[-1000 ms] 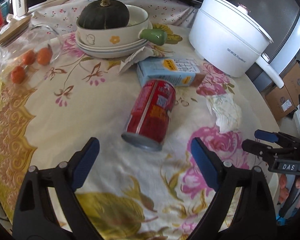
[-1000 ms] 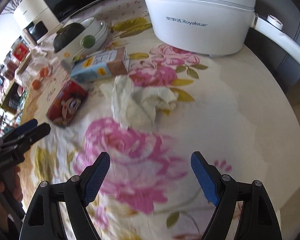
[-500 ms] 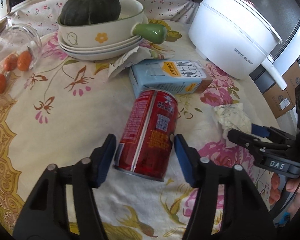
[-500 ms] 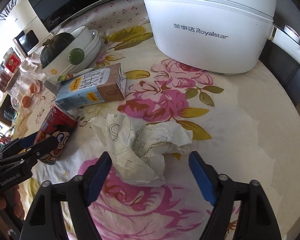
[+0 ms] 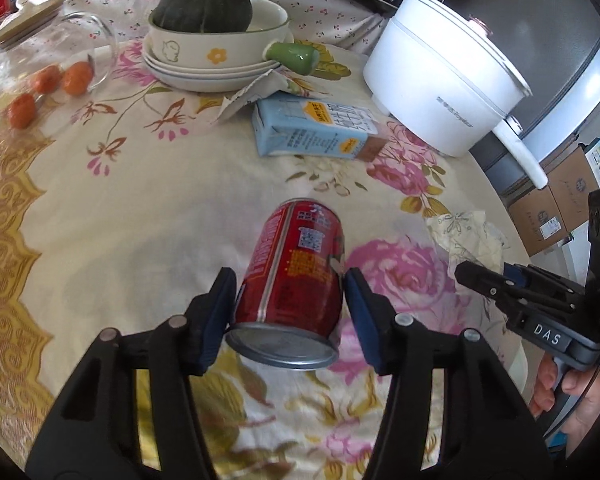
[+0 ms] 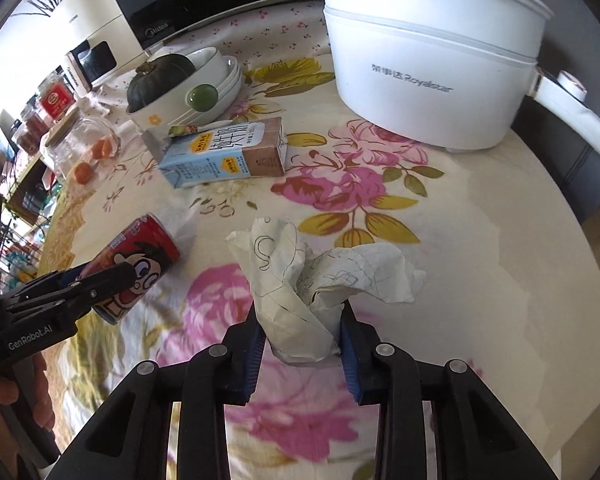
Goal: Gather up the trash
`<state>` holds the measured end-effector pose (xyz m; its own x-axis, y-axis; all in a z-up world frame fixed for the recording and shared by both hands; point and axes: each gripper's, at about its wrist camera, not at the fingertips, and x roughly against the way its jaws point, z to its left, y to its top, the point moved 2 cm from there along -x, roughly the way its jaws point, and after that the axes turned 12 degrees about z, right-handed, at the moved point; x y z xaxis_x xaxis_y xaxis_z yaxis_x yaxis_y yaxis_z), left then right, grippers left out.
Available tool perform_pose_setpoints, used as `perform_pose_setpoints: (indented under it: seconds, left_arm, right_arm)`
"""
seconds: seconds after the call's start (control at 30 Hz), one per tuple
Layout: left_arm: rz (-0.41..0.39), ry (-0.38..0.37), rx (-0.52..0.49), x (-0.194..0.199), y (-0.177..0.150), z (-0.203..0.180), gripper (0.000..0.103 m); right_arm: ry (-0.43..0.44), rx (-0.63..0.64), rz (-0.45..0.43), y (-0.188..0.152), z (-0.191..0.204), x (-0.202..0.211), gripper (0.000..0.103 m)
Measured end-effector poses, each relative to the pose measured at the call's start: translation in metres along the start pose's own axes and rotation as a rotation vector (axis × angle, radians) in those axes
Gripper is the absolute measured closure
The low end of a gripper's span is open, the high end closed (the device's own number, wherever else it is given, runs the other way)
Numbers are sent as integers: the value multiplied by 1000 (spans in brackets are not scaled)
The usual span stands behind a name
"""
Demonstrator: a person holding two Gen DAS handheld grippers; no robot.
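Both grippers are brought closer than a second ago — left gripper (image 5: pixel 288 300) closing around the can (image 5: pixel 296 276), right gripper (image 6: pixel 302 344) closing on the paper (image 6: pixel 300 280) right of it; the can could be rolled away by uneven pads.

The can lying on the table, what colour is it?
Red, with a silver end; the can shows best in the left wrist view.

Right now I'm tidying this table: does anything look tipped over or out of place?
Yes. The milk carton and glass jar lie on their sides, and torn paper sticks out from under the plates.
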<state>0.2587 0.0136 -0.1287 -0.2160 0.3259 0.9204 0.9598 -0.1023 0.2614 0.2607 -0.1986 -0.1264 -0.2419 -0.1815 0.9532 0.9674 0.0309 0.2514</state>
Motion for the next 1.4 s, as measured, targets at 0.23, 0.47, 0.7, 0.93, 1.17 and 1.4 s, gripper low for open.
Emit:
perform_pose_setpoints:
  seconds: [0.23, 0.47, 0.7, 0.93, 1.17, 1.4]
  left_arm:
    - [3, 14, -13, 28, -41, -13, 48]
    - [60, 62, -57, 29, -83, -28, 48]
    - [171, 83, -62, 8, -112, -31, 49]
    - [280, 80, -36, -7, -123, -32, 49]
    - [202, 103, -57, 5, -133, -41, 49]
    - [130, 82, -127, 36, -149, -63, 49]
  right_arm:
    - [-25, 9, -5, -38, 4, 33, 69]
    - [-50, 34, -3, -80, 6, 52, 69]
    - [-64, 51, 41, -112, 3, 49, 69]
    - [-65, 49, 78, -131, -1, 53, 69]
    - [-32, 24, 71, -145, -11, 67, 69]
    - [-12, 8, 81, -159, -27, 72, 69]
